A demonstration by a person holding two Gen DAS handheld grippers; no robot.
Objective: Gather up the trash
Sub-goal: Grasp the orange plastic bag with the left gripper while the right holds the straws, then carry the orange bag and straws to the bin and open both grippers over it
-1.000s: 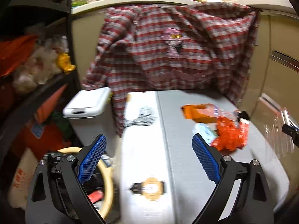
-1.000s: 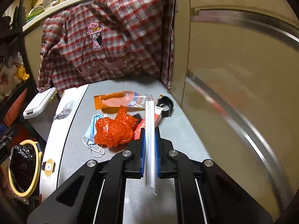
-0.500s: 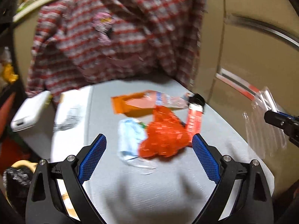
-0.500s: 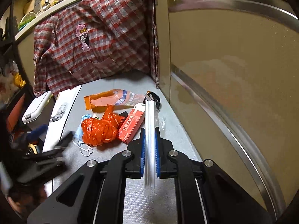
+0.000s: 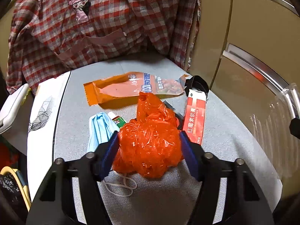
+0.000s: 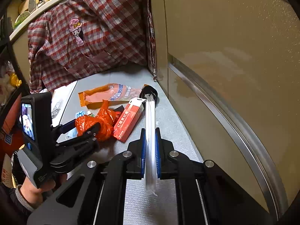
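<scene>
A crumpled orange plastic bag (image 5: 150, 144) lies on the grey tabletop (image 5: 225, 150). My left gripper (image 5: 149, 135) straddles it and its jaws are closing, with both blue pads touching the bag's sides; the right wrist view shows the same grip (image 6: 82, 125). Around the bag lie a blue face mask (image 5: 99, 129), a small green-and-white tube (image 5: 118, 120), a red box (image 5: 195, 120) and an orange snack pouch (image 5: 131, 88). My right gripper (image 6: 150, 131) is shut on a clear plastic bag (image 6: 150, 150), which hangs at the right edge (image 5: 277, 116).
A plaid shirt (image 5: 93, 28) hangs behind the table. Beige cabinet doors (image 5: 253, 56) close off the right side. A black round object (image 5: 196, 83) sits by the pouch. A white sheet (image 5: 43, 116), a white lidded bin (image 5: 11, 108) and a yellow-rimmed bin (image 5: 11, 178) are at left.
My left gripper swung right from the bin side and dropped over the orange bag, and its jaws narrowed onto it. The right gripper drifted slightly, still holding the clear bag.
</scene>
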